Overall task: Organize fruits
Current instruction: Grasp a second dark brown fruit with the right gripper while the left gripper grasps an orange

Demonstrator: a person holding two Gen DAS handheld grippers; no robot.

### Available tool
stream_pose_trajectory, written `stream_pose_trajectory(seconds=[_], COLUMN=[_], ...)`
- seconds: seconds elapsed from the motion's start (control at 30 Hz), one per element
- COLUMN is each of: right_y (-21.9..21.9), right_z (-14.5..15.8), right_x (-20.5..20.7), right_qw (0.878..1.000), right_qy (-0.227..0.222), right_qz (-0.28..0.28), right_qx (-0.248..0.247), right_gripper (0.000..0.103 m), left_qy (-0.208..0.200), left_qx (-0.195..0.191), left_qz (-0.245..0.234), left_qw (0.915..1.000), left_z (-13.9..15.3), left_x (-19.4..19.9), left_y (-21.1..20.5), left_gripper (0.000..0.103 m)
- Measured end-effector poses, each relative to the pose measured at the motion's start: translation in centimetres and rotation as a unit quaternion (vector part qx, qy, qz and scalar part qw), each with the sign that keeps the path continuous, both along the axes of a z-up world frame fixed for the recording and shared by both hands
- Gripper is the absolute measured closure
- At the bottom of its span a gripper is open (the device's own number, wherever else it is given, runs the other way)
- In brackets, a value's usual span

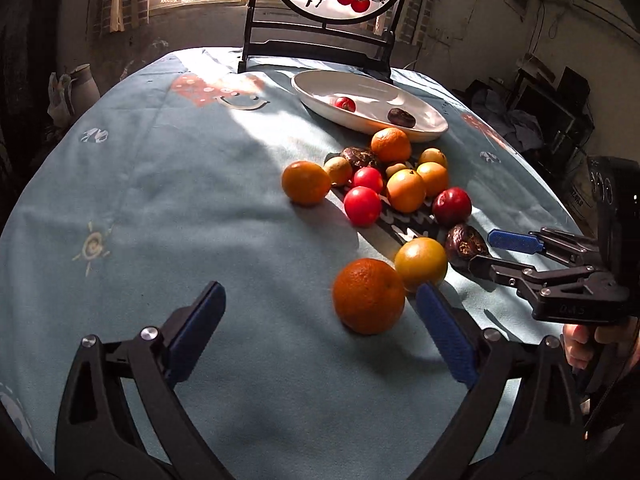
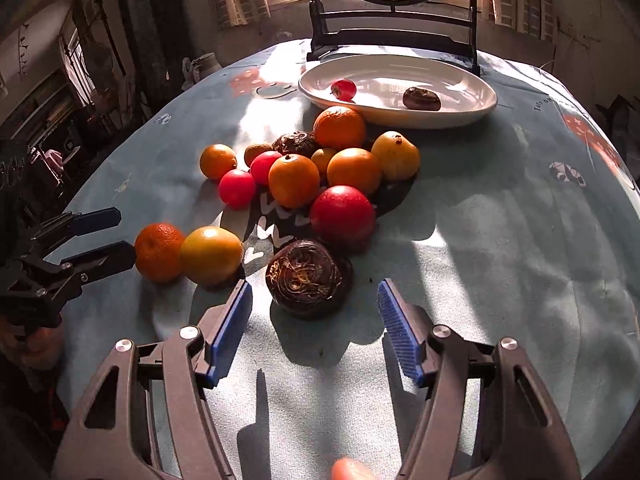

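Note:
Several fruits lie in a cluster on the blue tablecloth (image 1: 180,200). My left gripper (image 1: 320,300) is open, its jaws set wide just short of an orange (image 1: 368,296), which touches a yellow-orange fruit (image 1: 421,263). My right gripper (image 2: 314,292) is open, with a dark wrinkled fruit (image 2: 308,278) just ahead between the fingertips; it also shows in the left wrist view (image 1: 466,243). A red fruit (image 2: 343,213) sits right behind it. A white oval plate (image 2: 472,98) at the back holds a small red fruit (image 2: 344,89) and a dark fruit (image 2: 421,99).
A black stand with a round painted panel (image 1: 320,40) rises behind the plate (image 1: 432,124). The rest of the cluster, with oranges (image 2: 339,127), red fruits (image 2: 237,189) and yellowish fruits (image 2: 396,156), lies between the grippers and the plate. The round table's edge curves away on both sides.

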State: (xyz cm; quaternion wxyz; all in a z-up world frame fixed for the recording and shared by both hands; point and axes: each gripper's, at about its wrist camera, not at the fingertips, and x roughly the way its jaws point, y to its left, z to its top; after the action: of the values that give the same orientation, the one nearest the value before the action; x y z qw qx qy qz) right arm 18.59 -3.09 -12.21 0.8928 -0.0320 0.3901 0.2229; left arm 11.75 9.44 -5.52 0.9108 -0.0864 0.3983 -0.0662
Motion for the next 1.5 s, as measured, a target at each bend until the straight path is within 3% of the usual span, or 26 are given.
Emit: stream_pose_trajectory(seconds=[0.13,0.73,0.87,1.03,1.1,1.27,1.5], right_y=[0.3,1.7,1.1,-1.2,-1.9,-2.6,-3.1], right_z=[-0.2,-0.7,-0.5,-0.2,-0.1,0.0,-0.1], right_x=[0.4,1.7,1.6,1.5,1.5,1.6,1.6], right_qw=[1.0,0.999,1.0,0.998,0.997,0.995,0.993], right_qy=[0.007,0.018,0.017,0.023,0.026,0.029,0.031], right_qz=[-0.006,-0.015,-0.012,-0.025,-0.028,-0.031,-0.032], right_qx=[-0.002,-0.032,-0.013,0.048,0.072,0.094,0.108], right_gripper=[0.037,0.039,0.054,0.055,0.055,0.055,0.055], left_qy=[0.0,0.003,0.008,0.01,0.008,0.013,0.021], left_qx=[-0.028,-0.026,-0.022,-0.011,-0.001,0.033,0.088], left_qz=[0.007,-0.004,-0.008,-0.03,-0.045,-0.071,-0.075], left_qw=[0.9996,0.9997,0.9997,0.9994,0.9989,0.9968,0.9931], left_z=[-0.2,-0.3,-0.4,-0.5,-0.4,-0.5,-0.7], left_x=[0.0,0.1,0.3,0.4,0.4,0.5,1.3], left_y=[0.8,0.4,0.2,-0.7,-1.4,-3.0,-4.0], left_gripper=[0.005,0.005,0.005,0.006,0.009,0.035,0.039])
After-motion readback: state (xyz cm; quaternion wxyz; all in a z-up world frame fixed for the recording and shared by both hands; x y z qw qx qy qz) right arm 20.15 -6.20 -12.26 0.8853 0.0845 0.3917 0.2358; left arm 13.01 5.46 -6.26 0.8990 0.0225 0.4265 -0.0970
